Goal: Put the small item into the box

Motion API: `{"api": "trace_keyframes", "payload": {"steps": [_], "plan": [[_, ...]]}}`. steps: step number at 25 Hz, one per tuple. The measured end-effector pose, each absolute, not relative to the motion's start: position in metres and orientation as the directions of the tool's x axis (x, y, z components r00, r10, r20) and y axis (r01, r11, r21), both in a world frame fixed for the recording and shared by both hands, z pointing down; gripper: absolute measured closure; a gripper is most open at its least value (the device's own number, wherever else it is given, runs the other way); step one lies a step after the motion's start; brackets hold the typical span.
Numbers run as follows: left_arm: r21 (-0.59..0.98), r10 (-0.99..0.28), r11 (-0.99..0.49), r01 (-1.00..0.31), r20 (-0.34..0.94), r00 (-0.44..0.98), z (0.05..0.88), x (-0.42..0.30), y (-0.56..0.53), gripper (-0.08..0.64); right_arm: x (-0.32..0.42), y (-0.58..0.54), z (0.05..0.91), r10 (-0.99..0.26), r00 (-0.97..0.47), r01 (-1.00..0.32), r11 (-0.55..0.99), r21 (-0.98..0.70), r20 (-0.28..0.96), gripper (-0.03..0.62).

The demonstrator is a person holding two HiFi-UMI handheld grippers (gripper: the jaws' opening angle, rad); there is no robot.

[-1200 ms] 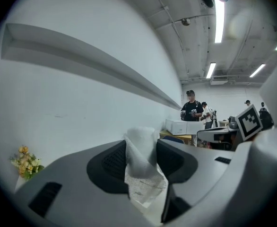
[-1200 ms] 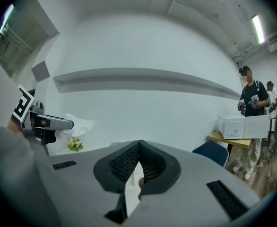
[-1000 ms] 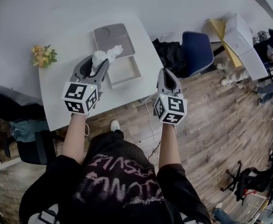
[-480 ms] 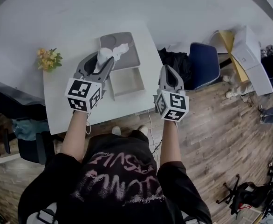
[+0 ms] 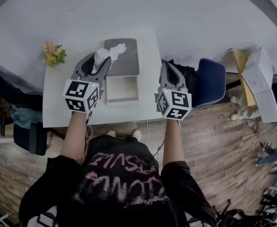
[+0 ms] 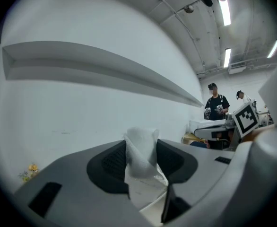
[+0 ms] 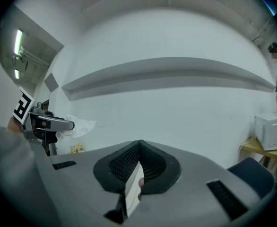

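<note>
**Wad in our left tool, box open below**

The crumpled white wad (image 5: 104,56) of soft paper or cloth sits pinched between the two jaws of our left tool (image 5: 99,59), up off the table. In the left gripper view the wad (image 6: 139,161) fills the gap of the left tool (image 6: 142,146): both dark ribbed pads press on its sides, and a loose fold stands up above them. From the head view it shows over the near left corner of the flat grey lid (image 5: 127,60), just beyond the shallow white rectangular box (image 5: 122,102), so it is not in the box. The box lies open on the white table (image 5: 58,98), its far edge against the lid.

Our right tool (image 5: 169,66) hangs to the right of the box, past the table's right edge, with nothing in it. In the right gripper view the jaws of the right tool (image 7: 139,144) are pressed together at the tips.

A small bunch of yellow flowers (image 5: 53,54) stands at the table's far left corner. A blue chair (image 5: 210,82) stands on the wooden floor (image 5: 223,145) to the right of the table.
</note>
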State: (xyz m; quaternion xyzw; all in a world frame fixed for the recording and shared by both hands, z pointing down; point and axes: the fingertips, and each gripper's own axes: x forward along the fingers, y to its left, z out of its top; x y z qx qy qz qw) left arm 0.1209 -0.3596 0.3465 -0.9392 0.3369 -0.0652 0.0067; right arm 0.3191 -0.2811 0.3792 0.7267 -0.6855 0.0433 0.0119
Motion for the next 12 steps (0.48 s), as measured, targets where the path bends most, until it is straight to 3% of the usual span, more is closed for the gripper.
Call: {"api": "trace_keyframes", "payload": {"steps": [12], "plan": [[-0.058, -0.757, -0.653, -0.755, 0.085, 0.648, 0.343, 0.124, -0.359, 0.385, 0.333, -0.306, 0.376, -0.993, -0.102, -0.995, 0.102, -0.001, 0.060, 0.580]]}}
